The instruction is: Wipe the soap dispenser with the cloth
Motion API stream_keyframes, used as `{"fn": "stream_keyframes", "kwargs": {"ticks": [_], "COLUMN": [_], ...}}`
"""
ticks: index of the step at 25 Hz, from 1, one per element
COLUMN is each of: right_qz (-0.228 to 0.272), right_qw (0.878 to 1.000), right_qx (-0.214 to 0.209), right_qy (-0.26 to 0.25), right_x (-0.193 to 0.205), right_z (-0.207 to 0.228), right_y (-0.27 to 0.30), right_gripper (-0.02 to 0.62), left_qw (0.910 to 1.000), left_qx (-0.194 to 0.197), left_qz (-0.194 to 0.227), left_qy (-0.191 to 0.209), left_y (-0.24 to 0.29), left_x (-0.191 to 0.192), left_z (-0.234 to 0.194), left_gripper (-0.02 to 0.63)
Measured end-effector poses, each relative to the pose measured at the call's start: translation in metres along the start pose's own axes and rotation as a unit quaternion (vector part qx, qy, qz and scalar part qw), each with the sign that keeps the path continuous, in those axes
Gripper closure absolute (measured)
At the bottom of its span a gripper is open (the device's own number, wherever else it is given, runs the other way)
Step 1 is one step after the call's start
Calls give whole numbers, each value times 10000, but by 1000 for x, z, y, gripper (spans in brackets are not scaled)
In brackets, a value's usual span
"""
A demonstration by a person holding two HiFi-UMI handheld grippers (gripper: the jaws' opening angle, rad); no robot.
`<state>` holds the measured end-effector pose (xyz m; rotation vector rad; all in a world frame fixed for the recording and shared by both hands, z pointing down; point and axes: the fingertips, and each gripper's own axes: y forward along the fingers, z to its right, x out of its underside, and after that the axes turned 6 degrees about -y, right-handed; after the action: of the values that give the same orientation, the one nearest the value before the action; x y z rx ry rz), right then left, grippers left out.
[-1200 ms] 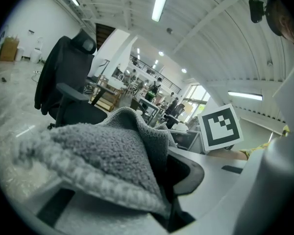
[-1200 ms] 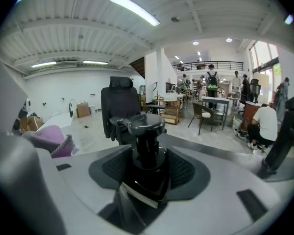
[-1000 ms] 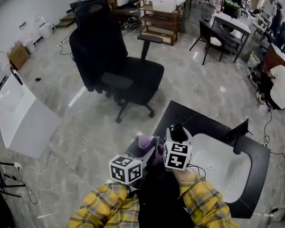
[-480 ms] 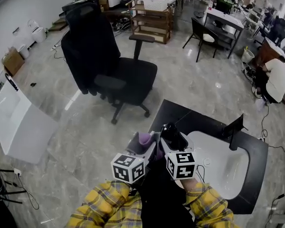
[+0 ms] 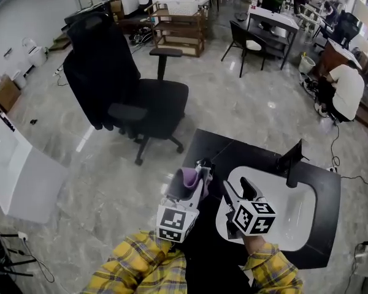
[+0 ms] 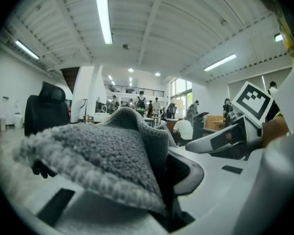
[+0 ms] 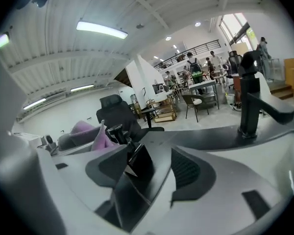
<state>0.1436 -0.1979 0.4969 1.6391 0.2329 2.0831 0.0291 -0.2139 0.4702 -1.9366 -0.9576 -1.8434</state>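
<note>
Jaws of the right gripper (image 5: 236, 186) stand wide apart and grip nothing. In the right gripper view the black soap dispenser (image 7: 132, 158) stands upright just past the tips, closer to the left-hand jaw, with its pump head showing above it. The left gripper (image 5: 200, 171) has its jaws clamped on the purple cloth (image 5: 185, 179), which bunches out over them and fills much of the left gripper view. The cloth sits just beside the dispenser; whether they touch cannot be told. Both grippers hover over the near edge of a black table (image 5: 233, 149), which carries a white sink (image 5: 282, 207) and a black faucet (image 5: 292, 164). A black office chair (image 5: 129, 97) stands on the floor beyond.
</note>
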Motion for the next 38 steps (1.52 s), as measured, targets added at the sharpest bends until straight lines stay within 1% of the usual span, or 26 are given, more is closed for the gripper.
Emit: {"fn": "stream_keyframes", "kwargs": {"ticks": [2,7,11,15,18,20,23,25,28,31,34,35,36,37,38], "right_qz": [-50,-161,-211,-314,-324,-298,-257,-222,-147,-79,14,33,26,-9,-70], "right_qw": [10000,9998,9996,9990,9987,9986,9982,9974,9949,9884,9784,9737,9677,9597,9493], "right_qx": [50,-19,-117,-288,-387,-424,-531,-655,-909,-1245,-1771,-1950,-2101,-2237,-2380], "right_qy": [36,149,141,113,-5,-57,-99,-180,-418,-870,-1067,-1178,-1392,-1699,-2052], "right_x": [6,17,20,25,25,24,22,19,12,3,-12,-18,-22,-25,-26], "right_z": [5,7,3,-4,-7,-8,-12,-18,-24,-32,-46,-53,-59,-65,-71], "right_y": [-4,-6,-5,-4,-4,-4,-4,-4,-2,3,10,13,17,21,24], "right_gripper": [327,327,327,328,353,372,379,379,379,379,379,379,377,377,377], "left_qw": [9999,9987,9970,9960,9948,9927,9899,9888,9874,9875,9865,9863,9863,9863,9865], "left_qx": [23,133,280,342,372,394,287,287,333,361,418,422,417,407,392], "left_qz": [-107,-489,-711,-829,-938,-1132,-1375,-1388,-1342,-1118,-899,-838,-786,-744,-710], "left_qy": [53,-96,-95,16,148,144,-190,-469,-768,-1048,-1303,-1356,-1391,-1412,-1419], "left_y": [3,13,17,19,19,18,18,16,10,-3,-17,-23,-28,-34,-40], "left_x": [10,33,41,44,49,58,75,75,69,59,46,42,37,34,30], "left_z": [3,9,12,14,16,17,9,3,0,-1,-3,-4,-6,-7,-9], "left_gripper": [529,529,528,528,529,528,529,529,528,528,529,529,529,528,529]}}
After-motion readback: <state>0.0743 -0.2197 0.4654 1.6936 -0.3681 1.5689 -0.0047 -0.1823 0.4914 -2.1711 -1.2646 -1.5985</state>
